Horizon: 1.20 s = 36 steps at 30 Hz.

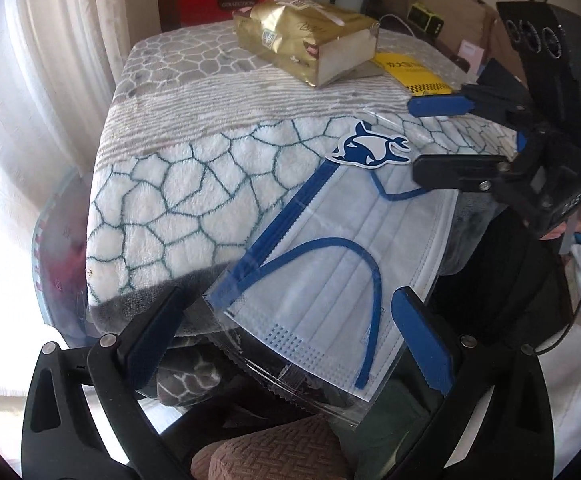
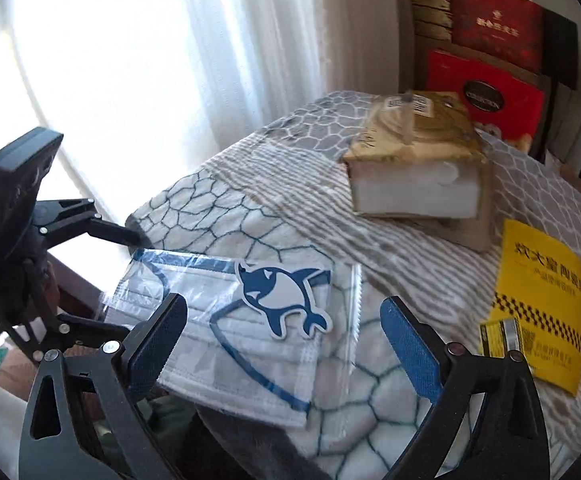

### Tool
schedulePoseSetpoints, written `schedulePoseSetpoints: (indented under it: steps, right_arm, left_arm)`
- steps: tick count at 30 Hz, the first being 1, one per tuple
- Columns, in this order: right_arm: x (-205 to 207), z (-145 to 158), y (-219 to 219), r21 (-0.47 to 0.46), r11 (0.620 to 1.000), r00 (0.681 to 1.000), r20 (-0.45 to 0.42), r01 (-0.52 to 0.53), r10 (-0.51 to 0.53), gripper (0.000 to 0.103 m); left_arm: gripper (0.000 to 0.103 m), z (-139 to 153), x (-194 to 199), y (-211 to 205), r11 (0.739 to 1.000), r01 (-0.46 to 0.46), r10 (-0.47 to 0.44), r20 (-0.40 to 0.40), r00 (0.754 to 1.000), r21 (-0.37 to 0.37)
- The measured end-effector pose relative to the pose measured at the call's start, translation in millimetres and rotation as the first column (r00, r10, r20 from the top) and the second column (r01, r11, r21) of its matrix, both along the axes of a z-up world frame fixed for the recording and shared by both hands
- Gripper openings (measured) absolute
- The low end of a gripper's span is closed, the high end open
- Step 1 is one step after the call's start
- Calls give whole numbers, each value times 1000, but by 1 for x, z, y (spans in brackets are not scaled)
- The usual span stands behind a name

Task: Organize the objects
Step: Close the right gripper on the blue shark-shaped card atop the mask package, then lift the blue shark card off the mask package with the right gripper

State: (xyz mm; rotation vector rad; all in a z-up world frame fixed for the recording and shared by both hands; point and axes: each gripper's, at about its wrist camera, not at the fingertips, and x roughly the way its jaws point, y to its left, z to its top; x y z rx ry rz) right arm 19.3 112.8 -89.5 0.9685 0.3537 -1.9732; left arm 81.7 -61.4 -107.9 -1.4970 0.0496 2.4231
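Note:
A white face mask with blue straps, sealed in a clear bag [image 1: 330,280] [image 2: 242,320], lies on the near edge of the blanket-covered table [image 1: 194,132] and overhangs it. A blue whale sticker [image 1: 370,148] [image 2: 278,292] lies on the bag. My left gripper [image 1: 290,320] is open, one finger on each side of the bag's overhanging end. My right gripper [image 2: 282,328] is open just above the bag; it also shows in the left wrist view [image 1: 442,132], open beside the sticker. A gold tissue pack [image 1: 310,36] [image 2: 414,160] and a yellow booklet [image 1: 410,72] [image 2: 538,300] lie farther back.
A white curtain [image 2: 170,60] hangs at the window on the left. Red boxes [image 2: 486,92] and cardboard stand behind the table. The person's dark clothing [image 1: 510,280] is at the table's near side. A round transparent container [image 1: 58,248] stands low beside the table.

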Motion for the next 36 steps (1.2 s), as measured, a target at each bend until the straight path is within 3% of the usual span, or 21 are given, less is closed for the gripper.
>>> schedulePoseSetpoints:
  steps: [5,9,12,16,22,23,30,36]
  right_arm:
    - [1,-17,-22,112,993,992,-125,-21,35,90]
    - [-6,-24,-10,59,998,995,-99,-2,8,87]
    - [-9,-25,-2,23,999,994,-101,37,-35,72]
    - [-14,-21,10,-4,996,991,-95,94,-94,44]
    - [-20,-20,22,-40,990,989,-66,133,-135,26]
    - [-17,-18,22,-40,990,988,-68,133,-135,19]
    - [1,-15,36,-46,990,987,-85,136,-139,9]
    - [12,-10,77,-67,973,972,-72,220,-225,6]
  left_arm:
    - [103,-1,-2,1,1000,-6,5,-8,1000,-10]
    - [103,-2,-2,2,1000,-8,8,-20,1000,-18]
    - [103,-2,-3,2,1000,-10,10,-24,1000,-23]
    - [103,-3,-5,4,999,-10,9,-26,1000,-36]
    - [103,-4,-6,7,999,-11,9,-27,1000,-52]
    - [103,-4,-6,7,999,-10,9,-27,1000,-54]
    - [103,-3,-7,8,998,-10,8,-27,1000,-60]
    - [103,-2,-12,11,999,-11,9,-35,999,-48]
